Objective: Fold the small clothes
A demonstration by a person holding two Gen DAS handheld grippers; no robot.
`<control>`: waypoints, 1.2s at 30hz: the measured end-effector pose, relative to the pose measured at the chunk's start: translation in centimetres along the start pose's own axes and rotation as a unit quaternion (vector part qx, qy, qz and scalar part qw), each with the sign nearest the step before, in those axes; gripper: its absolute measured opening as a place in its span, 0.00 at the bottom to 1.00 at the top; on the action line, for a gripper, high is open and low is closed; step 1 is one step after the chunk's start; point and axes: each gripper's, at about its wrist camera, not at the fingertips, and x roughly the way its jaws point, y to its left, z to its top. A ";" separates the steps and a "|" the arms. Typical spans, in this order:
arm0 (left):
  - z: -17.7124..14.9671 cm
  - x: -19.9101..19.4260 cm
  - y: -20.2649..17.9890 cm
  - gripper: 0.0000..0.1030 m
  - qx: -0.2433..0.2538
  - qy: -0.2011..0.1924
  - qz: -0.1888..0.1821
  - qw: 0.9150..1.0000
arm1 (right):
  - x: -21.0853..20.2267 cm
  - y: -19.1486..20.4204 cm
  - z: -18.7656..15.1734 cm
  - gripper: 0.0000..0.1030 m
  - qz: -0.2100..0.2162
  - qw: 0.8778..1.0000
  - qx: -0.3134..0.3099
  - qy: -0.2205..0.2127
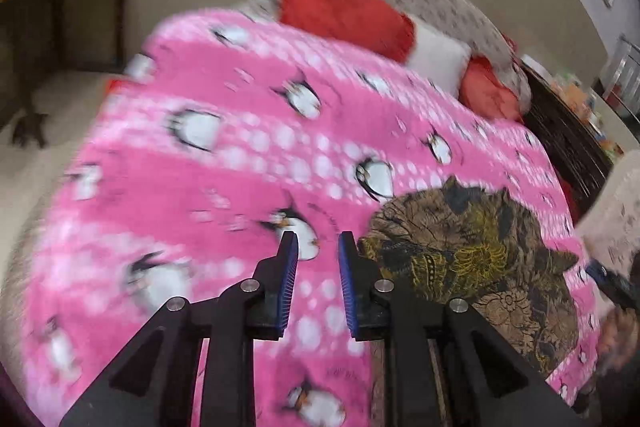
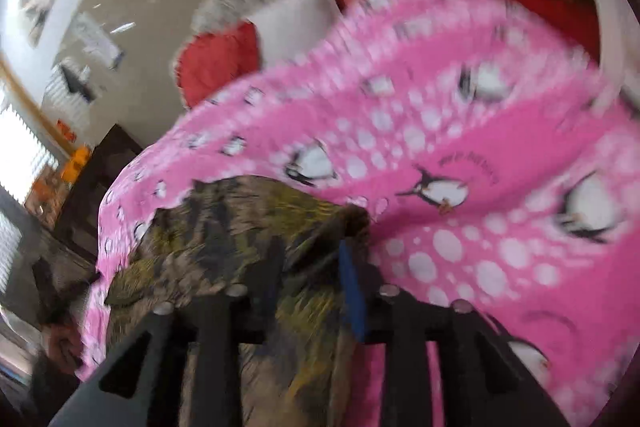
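A small brown garment [image 1: 472, 251] with a black and yellow print lies crumpled on a pink penguin blanket [image 1: 240, 187]. My left gripper [image 1: 319, 247] hovers just left of it. Its blue pads stand apart, with only blanket showing between them. In the right wrist view, which is blurred, the same garment [image 2: 224, 227] lies under and between the fingers of my right gripper [image 2: 310, 255]. Those fingers are parted, and no pad visibly presses the cloth. The right gripper [image 1: 612, 287] also shows at the right edge of the left wrist view.
The blanket [image 2: 440, 131] covers a bed. Red pillows [image 1: 344, 7] and a white pillow [image 1: 438, 57] lie at its far end. Dark wooden furniture [image 1: 568, 139] runs along the right side, and a dark cabinet [image 1: 80, 11] stands beyond the left side. A hand [image 2: 60, 343] shows at lower left.
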 end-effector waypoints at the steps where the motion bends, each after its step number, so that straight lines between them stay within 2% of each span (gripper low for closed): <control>1: -0.9 -1.5 -0.9 0.00 0.002 -0.011 -0.015 1.000 | -1.2 1.5 -0.8 0.40 -0.003 1.000 -0.022 -0.008; 3: -3.2 -2.7 -4.0 0.00 0.024 -0.007 -0.049 0.998 | -1.9 4.9 -2.6 0.40 -0.001 0.998 -0.065 -0.001; 6: -8.7 -2.7 -11.1 0.00 0.098 0.025 -0.095 0.990 | -0.8 12.2 -6.7 0.40 0.014 0.987 -0.158 0.023; 7: -10.7 -2.2 -13.3 0.00 0.121 0.032 -0.091 0.988 | 0.1 14.8 -8.4 0.40 0.019 0.981 -0.191 0.034; 9: -12.6 -1.1 -14.8 0.00 0.136 0.037 -0.071 0.988 | 2.3 19.6 -12.0 0.39 0.014 0.966 -0.252 0.061; 10: -13.2 -0.2 -14.6 0.00 0.127 0.048 -0.056 0.989 | 3.9 22.0 -14.0 0.39 0.004 0.954 -0.290 0.078; 12: -13.9 1.4 -12.4 0.00 0.091 0.074 -0.037 0.992 | 6.3 23.9 -16.8 0.38 -0.021 0.933 -0.344 0.101; 13: -14.0 1.8 -10.6 0.00 0.068 0.081 -0.054 0.993 | 6.7 23.6 -17.4 0.38 -0.029 0.931 -0.348 0.106; 15: -14.1 1.4 -8.5 0.00 0.043 0.082 -0.095 0.991 | 6.3 22.2 -17.0 0.38 -0.007 0.940 -0.326 0.102; 16: -14.1 1.2 -7.6 0.00 0.034 0.085 -0.111 0.990 | 5.7 20.8 -16.3 0.38 -0.011 0.945 -0.312 0.100; 17: -14.2 1.0 -7.3 0.00 0.033 0.086 -0.118 0.989 | 5.2 19.7 -15.9 0.38 -0.021 0.946 -0.308 0.097; 19: -14.3 0.3 -6.8 0.00 0.039 0.081 -0.121 0.989 | 4.1 16.3 -14.8 0.44 -0.038 0.951 -0.290 0.096; 22: -14.4 -0.8 -6.3 0.00 0.026 0.067 -0.121 0.990 | 1.9 10.9 -13.2 0.45 -0.097 0.959 -0.254 0.083; 24: -14.9 -0.6 -6.0 0.00 0.019 0.059 -0.129 0.990 | -0.2 7.2 -12.3 0.20 -0.076 0.972 -0.211 0.074; 25: -15.2 -0.4 -5.8 0.00 0.018 0.056 -0.130 0.990 | -0.5 6.3 -12.1 0.19 -0.066 0.974 -0.204 0.080; 27: -15.7 0.0 -5.8 0.00 0.017 0.047 -0.133 0.990 | -0.6 6.0 -12.5 0.20 -0.056 0.973 -0.210 0.082; 29: -15.3 -0.1 -6.2 0.00 0.015 0.061 -0.125 0.990 | -0.4 6.5 -13.0 0.22 -0.068 0.968 -0.227 0.079; 31: -14.0 -0.8 -7.1 0.00 0.021 0.073 -0.107 0.991 | 0.0 7.2 -12.6 0.27 -0.071 0.967 -0.224 0.096; 33: -12.1 -1.8 -8.4 0.00 0.040 0.050 -0.084 0.994 | -0.2 8.2 -11.5 0.27 -0.075 0.968 -0.215 0.109; 36: -9.3 -1.0 -9.9 0.00 0.052 0.044 -0.080 0.994 | -1.0 9.6 -9.6 0.27 -0.087 0.972 -0.208 0.067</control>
